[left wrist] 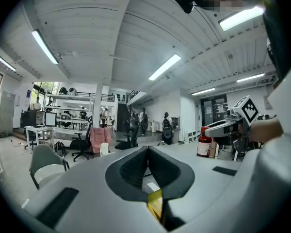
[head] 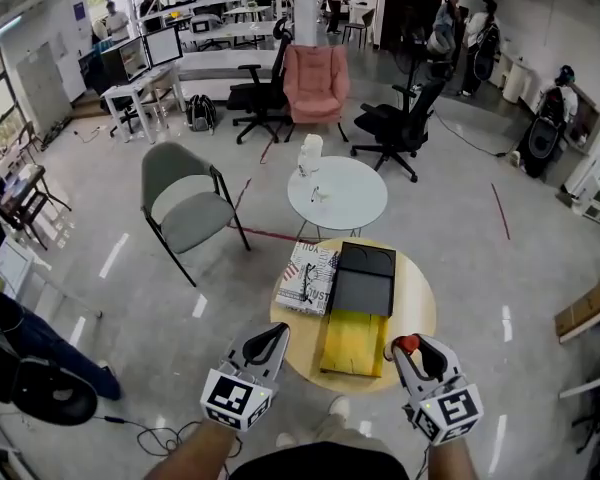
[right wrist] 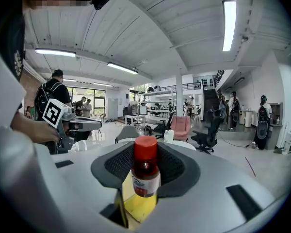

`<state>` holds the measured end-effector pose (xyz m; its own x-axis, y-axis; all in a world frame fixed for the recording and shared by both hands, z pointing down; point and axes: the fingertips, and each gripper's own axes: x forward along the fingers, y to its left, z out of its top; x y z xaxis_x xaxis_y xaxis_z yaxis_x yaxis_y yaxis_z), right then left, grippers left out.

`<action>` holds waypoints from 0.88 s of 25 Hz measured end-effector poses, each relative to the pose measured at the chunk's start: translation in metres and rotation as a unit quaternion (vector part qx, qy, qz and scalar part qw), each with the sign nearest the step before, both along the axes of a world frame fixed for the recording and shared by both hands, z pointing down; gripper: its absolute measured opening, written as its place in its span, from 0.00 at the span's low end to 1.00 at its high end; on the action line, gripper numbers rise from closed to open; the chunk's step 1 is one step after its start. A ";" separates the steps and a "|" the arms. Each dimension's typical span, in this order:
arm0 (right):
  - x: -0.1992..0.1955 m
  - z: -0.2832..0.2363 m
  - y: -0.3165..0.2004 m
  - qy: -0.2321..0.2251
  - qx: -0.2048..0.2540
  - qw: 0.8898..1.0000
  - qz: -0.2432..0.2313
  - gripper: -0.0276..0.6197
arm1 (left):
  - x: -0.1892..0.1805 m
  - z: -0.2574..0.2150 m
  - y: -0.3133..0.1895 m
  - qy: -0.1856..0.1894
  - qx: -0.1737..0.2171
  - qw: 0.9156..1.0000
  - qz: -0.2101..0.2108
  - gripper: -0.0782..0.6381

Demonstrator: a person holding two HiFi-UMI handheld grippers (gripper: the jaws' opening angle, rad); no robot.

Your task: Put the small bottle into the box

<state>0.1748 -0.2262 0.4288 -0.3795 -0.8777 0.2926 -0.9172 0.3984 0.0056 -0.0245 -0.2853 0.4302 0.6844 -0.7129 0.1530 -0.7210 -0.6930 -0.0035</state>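
A small bottle (right wrist: 145, 174) with a red cap and white label stands upright between the jaws of my right gripper (right wrist: 145, 154), which is shut on it. From the head view, that gripper (head: 412, 350) hovers at the near right edge of the round wooden table (head: 415, 298), its red cap (head: 407, 344) showing. A flat yellow box (head: 352, 343) lies just left of it, and also shows under the bottle (right wrist: 136, 208). My left gripper (head: 276, 334) is shut and empty at the table's near left edge; its jaws (left wrist: 148, 152) meet.
A black case (head: 362, 278) lies beyond the yellow box, with a magazine (head: 308, 276) to its left. Farther off stand a small white round table (head: 337, 194), a grey chair (head: 185, 203), a pink armchair (head: 316, 80) and office chairs. Several people stand at the back.
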 end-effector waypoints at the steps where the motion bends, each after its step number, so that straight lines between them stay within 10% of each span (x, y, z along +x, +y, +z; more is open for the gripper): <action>1: 0.001 0.003 -0.006 -0.001 -0.002 1.000 -0.002 0.28 | 0.000 0.001 -0.004 -0.002 -0.001 1.000 -0.003 0.13; 22: 0.019 0.082 -0.080 -0.006 -0.052 0.998 -0.021 0.28 | 0.031 0.039 -0.065 -0.010 -0.015 1.000 -0.004 0.13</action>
